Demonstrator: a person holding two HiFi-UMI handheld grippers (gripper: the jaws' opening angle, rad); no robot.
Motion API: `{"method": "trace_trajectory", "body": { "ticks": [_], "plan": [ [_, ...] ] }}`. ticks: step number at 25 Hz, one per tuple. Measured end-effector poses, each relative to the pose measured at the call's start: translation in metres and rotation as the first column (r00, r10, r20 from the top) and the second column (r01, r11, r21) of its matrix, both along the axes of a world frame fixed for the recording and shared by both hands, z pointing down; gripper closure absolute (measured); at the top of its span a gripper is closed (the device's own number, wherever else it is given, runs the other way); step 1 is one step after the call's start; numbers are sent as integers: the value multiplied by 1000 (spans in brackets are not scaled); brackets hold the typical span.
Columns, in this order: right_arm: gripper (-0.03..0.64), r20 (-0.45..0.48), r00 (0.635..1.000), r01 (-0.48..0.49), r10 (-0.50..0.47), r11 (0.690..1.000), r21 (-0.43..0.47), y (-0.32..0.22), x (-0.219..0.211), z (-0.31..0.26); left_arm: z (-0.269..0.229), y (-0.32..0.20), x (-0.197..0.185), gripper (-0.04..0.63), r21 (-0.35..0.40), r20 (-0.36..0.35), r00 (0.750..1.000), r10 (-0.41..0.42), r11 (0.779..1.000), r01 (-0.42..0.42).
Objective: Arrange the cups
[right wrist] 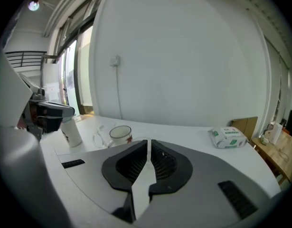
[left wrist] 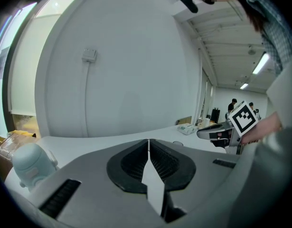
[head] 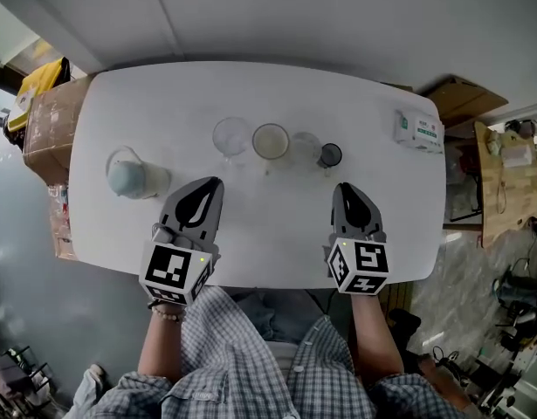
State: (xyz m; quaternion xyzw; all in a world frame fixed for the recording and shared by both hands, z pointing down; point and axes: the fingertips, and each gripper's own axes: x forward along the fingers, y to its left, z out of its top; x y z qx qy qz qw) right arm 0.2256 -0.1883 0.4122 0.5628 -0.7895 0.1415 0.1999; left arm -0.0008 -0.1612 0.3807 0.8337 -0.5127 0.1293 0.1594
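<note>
Several cups stand in a row across the middle of the white table: a clear glass mug, a white mug, a clear glass and a small dark cup. My left gripper hovers just in front of the glass mug, its jaws shut with nothing between them. Near the dark cup my right gripper is also shut and empty. The right gripper view shows the white mug and the glass mug beyond the shut gripper. The left gripper points over the tabletop.
A pale blue lidded bottle stands at the table's left, near my left gripper. A tissue pack lies at the far right corner. Cardboard boxes sit beside the table's left end, a wooden bench to the right. A wall is behind.
</note>
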Motion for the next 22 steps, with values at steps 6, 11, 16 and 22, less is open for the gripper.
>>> {"method": "trace_trajectory", "body": {
  "ticks": [6, 11, 16, 22],
  "plan": [
    [581, 44, 996, 69, -76, 987, 148, 2, -34, -59, -33, 1, 3, 575, 85, 3, 1000, 29, 996, -30],
    [583, 70, 987, 123, -144, 962, 245, -2, -65, -93, -61, 0, 1, 575, 140, -6, 999, 35, 990, -34],
    [583, 84, 982, 142, -172, 951, 276, -1, -76, -107, -78, 3, 0, 575, 174, -1, 999, 41, 984, -40],
    [584, 72, 982, 147, -173, 948, 281, 3, -74, -113, -76, 8, -3, 575, 150, 12, 999, 44, 988, -45]
  ]
}}
